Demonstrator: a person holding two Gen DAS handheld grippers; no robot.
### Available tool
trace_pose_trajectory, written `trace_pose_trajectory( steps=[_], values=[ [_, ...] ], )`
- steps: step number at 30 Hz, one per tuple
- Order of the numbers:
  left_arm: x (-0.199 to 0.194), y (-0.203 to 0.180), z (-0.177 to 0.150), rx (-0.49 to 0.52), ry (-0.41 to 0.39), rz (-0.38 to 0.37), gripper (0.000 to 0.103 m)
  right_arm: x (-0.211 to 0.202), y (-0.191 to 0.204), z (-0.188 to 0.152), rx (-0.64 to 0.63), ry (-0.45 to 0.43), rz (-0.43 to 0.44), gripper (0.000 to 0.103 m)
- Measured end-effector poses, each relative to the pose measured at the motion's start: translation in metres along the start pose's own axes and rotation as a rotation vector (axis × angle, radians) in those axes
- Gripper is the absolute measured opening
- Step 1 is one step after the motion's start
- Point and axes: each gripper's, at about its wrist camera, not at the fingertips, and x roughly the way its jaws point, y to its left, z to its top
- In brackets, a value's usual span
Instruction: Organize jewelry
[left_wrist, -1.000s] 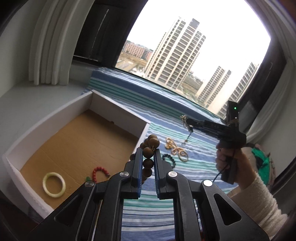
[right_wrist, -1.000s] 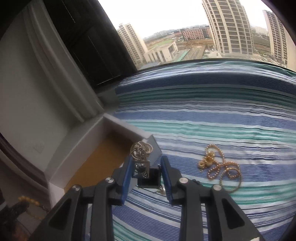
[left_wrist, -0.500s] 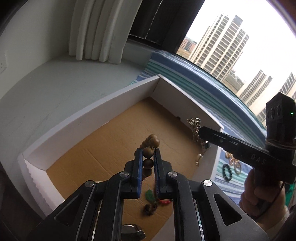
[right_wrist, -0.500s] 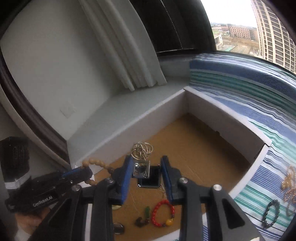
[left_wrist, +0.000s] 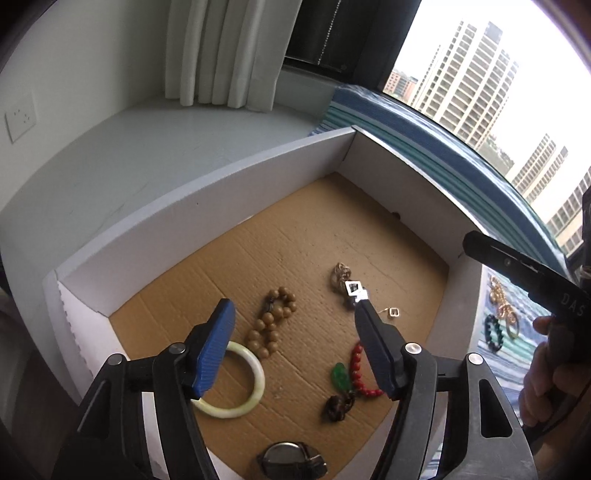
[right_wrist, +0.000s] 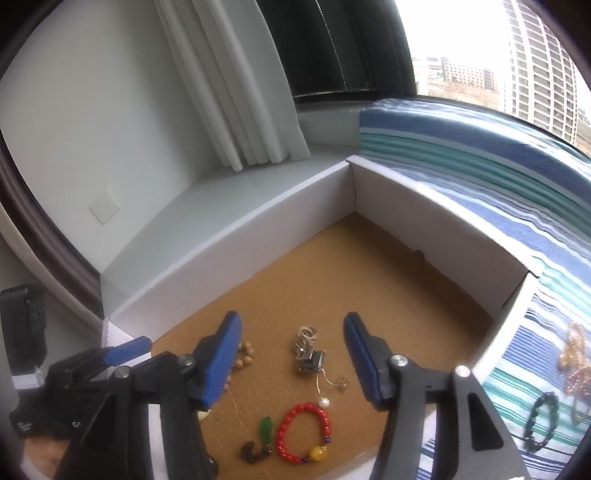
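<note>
Left jaws: left gripper (left_wrist: 291, 349) just opened, now spread wide; nothing pinched, pads clear of everything.
Right jaws: right gripper (right_wrist: 293, 360) just opened too, spread wide, nothing between the pads.
Box: white cardboard box (left_wrist: 207, 206) with brown corrugated floor; both grippers hang over it, pointing down into it.
Bangle: pale jade bangle (left_wrist: 255, 373) flat on the box floor, near-left, partly behind the left pad.
Wooden beads: brown wooden bead bracelet (left_wrist: 271, 323) loose on the floor between the left gripper's fingers, touching neither.
Watch: dark watch (left_wrist: 291, 463) at the bottom edge of the left view, mostly cut off.
Pendant: green pendant (right_wrist: 265, 428) on a dark cord, next to the red beads.
Red beads: red bead bracelet (right_wrist: 304, 432) flat on the floor, near side of the box.
Chain piece: gold chain with square dark pendant (right_wrist: 310, 350) lying on the floor between the right gripper's fingers, not touched; thin wire with a pearl trails from it.
Outside the box: striped cloth (right_wrist: 517, 192) to the right, with a dark bead bracelet (right_wrist: 541, 419) and gold chains (right_wrist: 576, 362) on it.
Hand: person's hand (left_wrist: 546, 373) on the right gripper's handle, right edge of the left view.
</note>
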Motion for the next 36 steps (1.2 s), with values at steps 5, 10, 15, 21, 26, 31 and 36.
trace_pose_trajectory(
  steps=[5,10,15,21,26,31,36],
  values=[
    [-0.033,-0.039,-0.028,0.083,-0.075,-0.026,0.085,-0.048,-0.022,-0.033,-0.036,-0.076,-0.106,0.076],
    [-0.058,-0.093,-0.065,0.185,-0.118,-0.087,0.095,-0.097,-0.066,-0.089,-0.053,-0.098,-0.223,0.076],
    [-0.057,-0.148,-0.105,0.246,-0.103,-0.175,0.098,-0.137,-0.134,-0.167,-0.011,-0.059,-0.391,0.076],
    [-0.020,-0.209,-0.148,0.329,-0.020,-0.201,0.098,-0.180,-0.220,-0.252,0.183,-0.020,-0.546,0.076],
    [0.010,-0.247,-0.179,0.423,0.020,-0.166,0.098,-0.210,-0.260,-0.295,0.328,-0.044,-0.612,0.076],
    [0.032,-0.269,-0.193,0.490,0.036,-0.153,0.098,-0.229,-0.284,-0.313,0.416,-0.073,-0.639,0.076],
    [0.049,-0.279,-0.197,0.489,0.040,-0.163,0.098,-0.225,-0.289,-0.314,0.407,-0.067,-0.661,0.076]
  ],
)
